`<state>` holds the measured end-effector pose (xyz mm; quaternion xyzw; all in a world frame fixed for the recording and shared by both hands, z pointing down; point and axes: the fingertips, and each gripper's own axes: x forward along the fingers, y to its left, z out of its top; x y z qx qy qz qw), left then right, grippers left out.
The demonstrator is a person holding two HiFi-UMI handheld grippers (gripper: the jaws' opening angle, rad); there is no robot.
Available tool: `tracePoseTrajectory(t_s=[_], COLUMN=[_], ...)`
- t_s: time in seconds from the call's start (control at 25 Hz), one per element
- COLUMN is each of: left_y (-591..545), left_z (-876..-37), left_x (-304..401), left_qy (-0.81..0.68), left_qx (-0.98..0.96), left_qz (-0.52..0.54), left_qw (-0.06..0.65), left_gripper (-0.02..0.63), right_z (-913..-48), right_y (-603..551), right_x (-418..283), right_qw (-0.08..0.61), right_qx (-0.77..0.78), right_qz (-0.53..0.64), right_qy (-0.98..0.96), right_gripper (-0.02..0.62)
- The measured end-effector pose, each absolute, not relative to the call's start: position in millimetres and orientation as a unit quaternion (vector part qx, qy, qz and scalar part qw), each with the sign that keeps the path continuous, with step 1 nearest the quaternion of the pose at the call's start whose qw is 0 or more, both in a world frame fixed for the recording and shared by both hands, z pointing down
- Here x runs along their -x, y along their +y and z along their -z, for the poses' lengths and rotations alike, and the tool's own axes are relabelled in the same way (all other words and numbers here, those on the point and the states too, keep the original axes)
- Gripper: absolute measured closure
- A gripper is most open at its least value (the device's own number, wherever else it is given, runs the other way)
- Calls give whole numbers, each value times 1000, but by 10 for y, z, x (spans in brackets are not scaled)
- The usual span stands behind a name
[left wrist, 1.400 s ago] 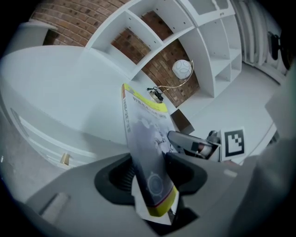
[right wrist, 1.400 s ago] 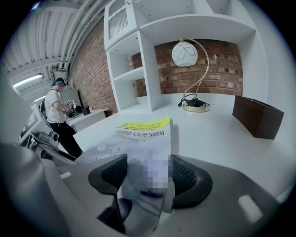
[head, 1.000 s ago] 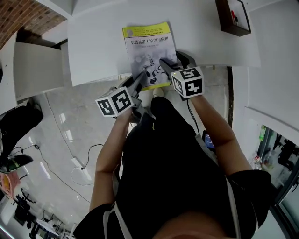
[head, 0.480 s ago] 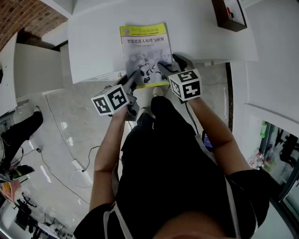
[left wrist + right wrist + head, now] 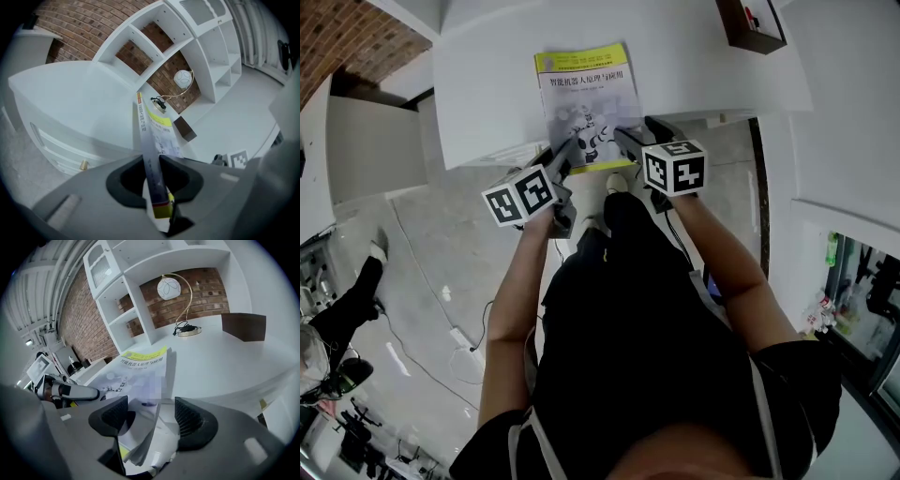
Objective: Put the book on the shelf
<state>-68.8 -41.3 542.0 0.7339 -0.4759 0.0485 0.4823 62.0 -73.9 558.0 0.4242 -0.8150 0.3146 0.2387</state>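
**A:** Book, where?

**B:** The book (image 5: 586, 94) lies cover up on the white tabletop (image 5: 487, 75), with its yellow band at the far end. Its near edge hangs over the tabletop's front edge, toward the person.

**A:** Left tool?

**B:** The left tool (image 5: 151, 164) is pinching the book at the near left corner. The spine runs straight out between the pads, and both pads are on it.

**A:** Right tool?

**B:** The right tool (image 5: 152, 414) is spread. The book's near right corner sits between the jaws with its pages sagging. There's a clear gap to the right-hand pad, so no squeeze.

**A:** Shelf?

**B:** The white shelf unit (image 5: 136, 305) stands behind the tabletop against a brick wall, well apart from the book.

**A:** Anything else?

**B:** A globe lamp (image 5: 169, 288) and a brown box (image 5: 243, 326) are on the tabletop beyond the book.
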Motion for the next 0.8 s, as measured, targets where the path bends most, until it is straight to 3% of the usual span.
tracePoseTrajectory(t_s=[0.48,0.8], left_y=[-426,-462], left_z=[-5502,-5453], left_x=[707,728], left_qy=[-463,-461], left_qx=[-733,-739], left_qz=[-41,-45], left_qw=[497,488], left_gripper=[511,512], right_z=[-5771,-5638], right_y=[-605,-603], right_x=[-411,-404], right_qw=[200,158], right_qx=[-342,-312], right_qz=[-431,-469], right_qy=[-811,-811], right_gripper=[242,386])
